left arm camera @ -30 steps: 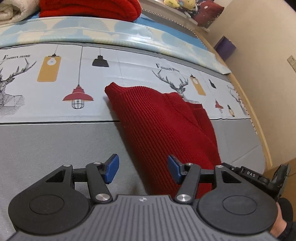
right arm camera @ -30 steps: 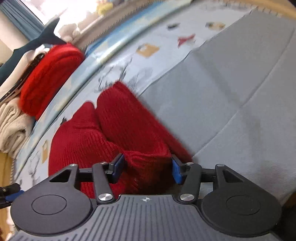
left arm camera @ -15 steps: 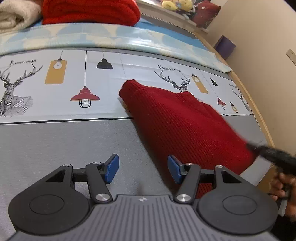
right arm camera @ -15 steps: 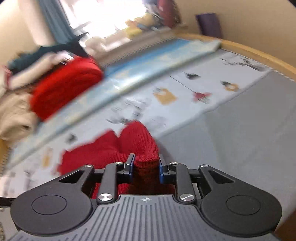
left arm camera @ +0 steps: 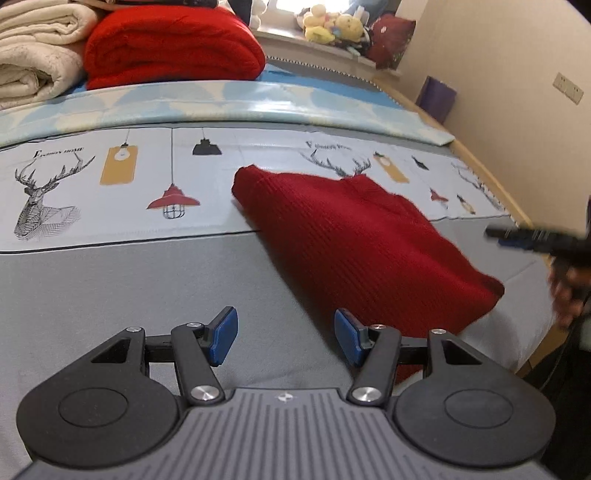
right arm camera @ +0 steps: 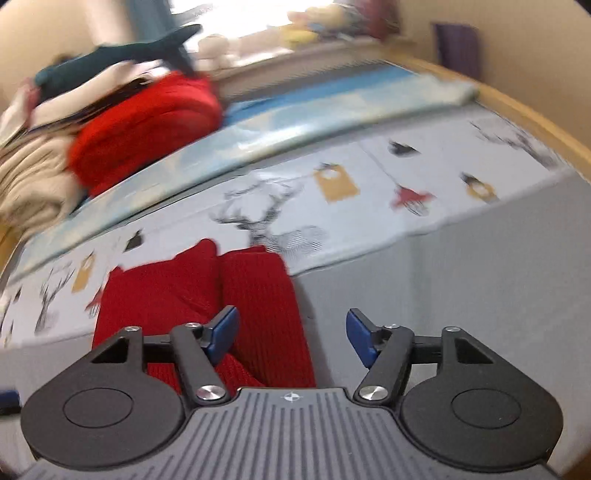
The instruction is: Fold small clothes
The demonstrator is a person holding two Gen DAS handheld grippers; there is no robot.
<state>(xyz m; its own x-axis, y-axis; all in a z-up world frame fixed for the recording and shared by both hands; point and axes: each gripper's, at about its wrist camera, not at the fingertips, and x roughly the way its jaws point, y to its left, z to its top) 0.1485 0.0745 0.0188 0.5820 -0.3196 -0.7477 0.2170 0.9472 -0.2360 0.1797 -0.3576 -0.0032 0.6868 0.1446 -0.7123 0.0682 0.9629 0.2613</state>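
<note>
At the far left of the bed [left arm camera: 110,280], folded cream blankets [left arm camera: 33,55] sit beside a folded red blanket [left arm camera: 170,48]. The left gripper [left arm camera: 286,338] hovers with jaws released, holding nothing, above the grey sheet. The red knit sweater [left arm camera: 354,236] lies folded toward the bed's right edge. The right gripper [right arm camera: 291,336] is spread wide, empty, over the sweater's near end.

1. Bed [left arm camera: 110,280]: grey cover, with a pale printed sheet [left arm camera: 92,184] of deer and lamps.
2. Wall [left arm camera: 498,74]: beige, with a socket plate [left arm camera: 570,88].
3. Windowsill [left arm camera: 314,40]: brightly backlit, with plush toys [left arm camera: 328,26] in a row.
4. Far end: folded red blanket [left arm camera: 170,44] beside cream towels [left arm camera: 33,48].
5. Corner: purple object [left arm camera: 436,98].
</note>
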